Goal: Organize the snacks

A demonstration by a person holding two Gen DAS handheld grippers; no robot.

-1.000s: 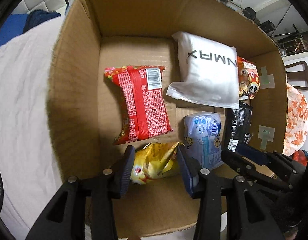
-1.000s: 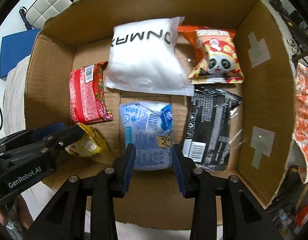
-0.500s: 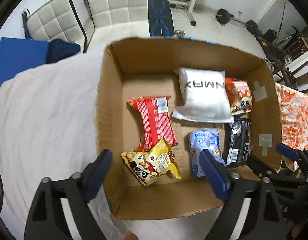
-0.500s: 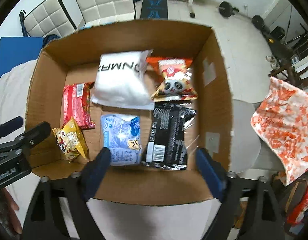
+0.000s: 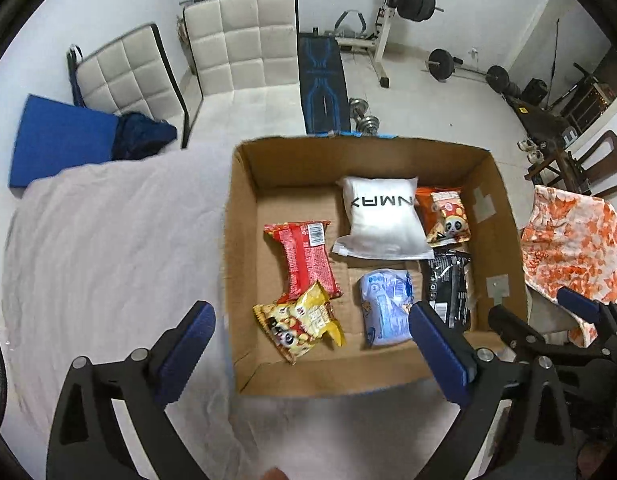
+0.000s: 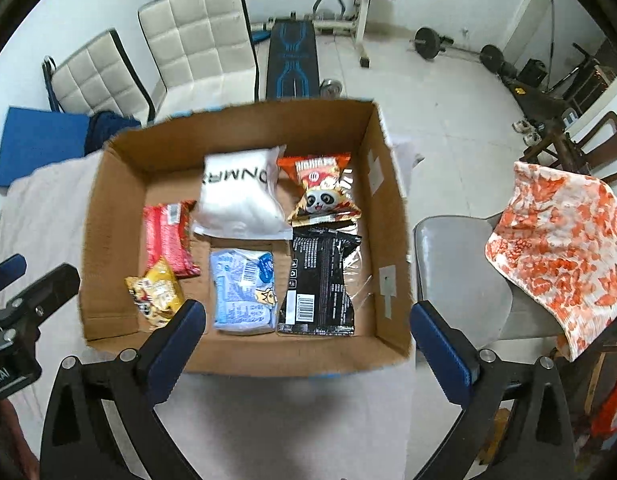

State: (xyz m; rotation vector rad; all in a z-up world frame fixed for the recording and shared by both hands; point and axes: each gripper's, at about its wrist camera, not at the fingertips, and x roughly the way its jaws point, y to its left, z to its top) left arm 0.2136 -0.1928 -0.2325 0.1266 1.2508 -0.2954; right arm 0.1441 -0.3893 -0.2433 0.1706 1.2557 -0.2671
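An open cardboard box [image 5: 240, 264] [image 6: 108, 240] stands on a white cloth and holds several snack packs. Inside lie a yellow pack [image 5: 298, 322] [image 6: 156, 296], a red pack [image 5: 308, 258] [image 6: 166, 240], a white pouch [image 5: 382, 218] [image 6: 240, 196], an orange panda pack [image 5: 444, 216] [image 6: 322, 192], a pale blue pack [image 5: 386, 306] [image 6: 244, 290] and a black pack [image 5: 448, 288] [image 6: 320, 280]. My left gripper [image 5: 310, 334] hangs open above the box's near edge, holding nothing. My right gripper [image 6: 308, 330] is open too, high over the near wall.
The white cloth [image 5: 108, 248] spreads left of the box. A grey chair [image 6: 460, 272] with an orange-patterned cloth [image 6: 556, 240] stands to the right. Two white padded chairs [image 5: 236, 40], a blue mat [image 5: 60, 140] and a weight bench [image 5: 320, 80] sit behind.
Both grippers opened, let go of the yellow and pale blue packs, and rose well above the box. The packs now lie on the box floor.
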